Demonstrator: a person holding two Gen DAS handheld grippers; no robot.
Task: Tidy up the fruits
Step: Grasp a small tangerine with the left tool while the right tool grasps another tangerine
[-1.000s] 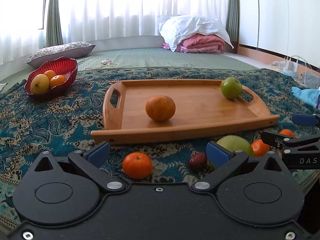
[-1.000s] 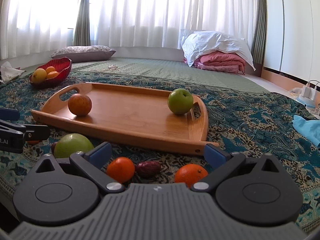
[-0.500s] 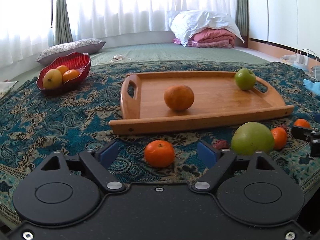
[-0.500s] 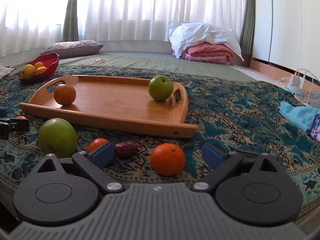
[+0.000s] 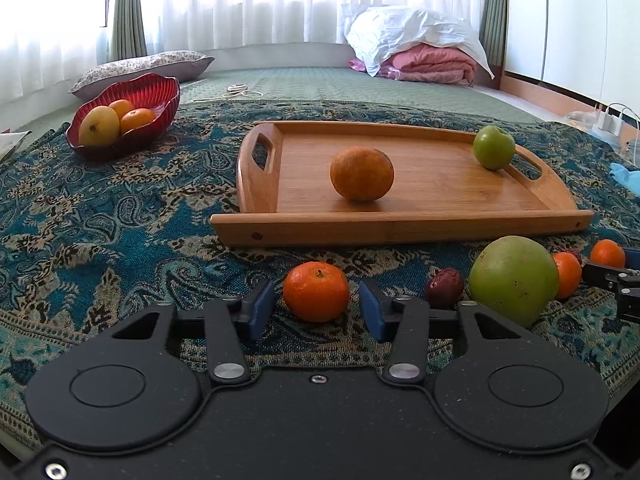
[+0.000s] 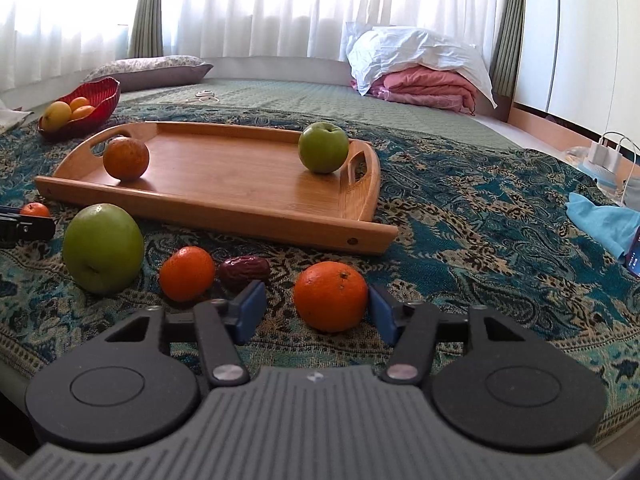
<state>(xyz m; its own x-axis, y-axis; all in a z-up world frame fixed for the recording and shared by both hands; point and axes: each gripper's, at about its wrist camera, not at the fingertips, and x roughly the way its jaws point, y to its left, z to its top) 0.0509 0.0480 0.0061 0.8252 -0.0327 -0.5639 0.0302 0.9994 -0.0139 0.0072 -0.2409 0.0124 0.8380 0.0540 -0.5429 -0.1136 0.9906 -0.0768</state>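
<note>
Wooden tray (image 5: 420, 222) holds only two fruits; five lie on the cloth. Left claw (image 5: 316, 310) and right claw (image 6: 316, 312), both narrowing, each straddle a tangerine ungripped.

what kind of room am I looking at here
Most likely a bedroom or living room at home: folded pink bedding under a white pillow by curtained windows, a floor cushion, and a patterned cloth holding a wooden tray and loose fruit.
</note>
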